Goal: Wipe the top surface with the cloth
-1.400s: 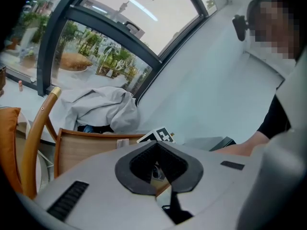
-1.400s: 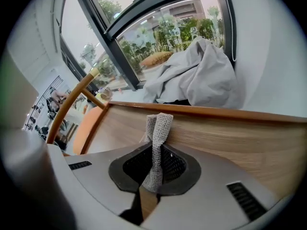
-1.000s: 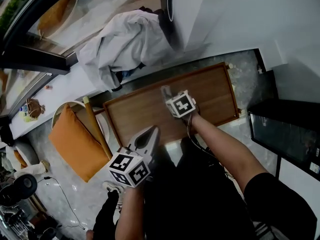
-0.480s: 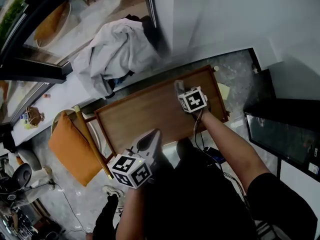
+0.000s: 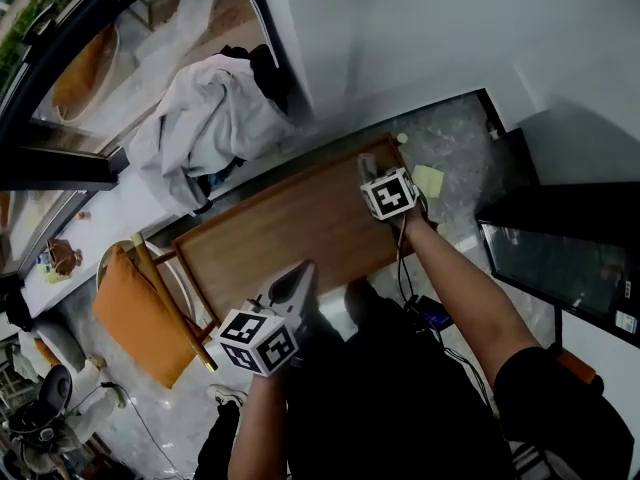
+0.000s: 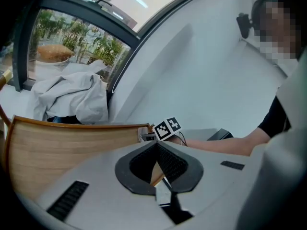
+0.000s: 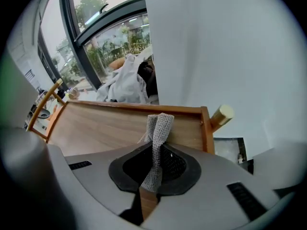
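wooden top [image 5: 280, 238] under right tongs [image 7: 155, 150] gripping cloth [image 7: 161, 122]

Two grippers [image 5: 293, 284] [image 5: 369, 166], one cloth [image 7: 159, 127], one table [image 5: 270, 236], one chair [image 5: 138, 310].

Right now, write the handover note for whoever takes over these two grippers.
Right gripper: shut on the grey cloth, at the right end of the wooden top.
Left gripper: shut, empty, held by the top's near edge.
Done: nothing shows which parts have been wiped.
Left: probably drag the cloth across the top towards its left end.
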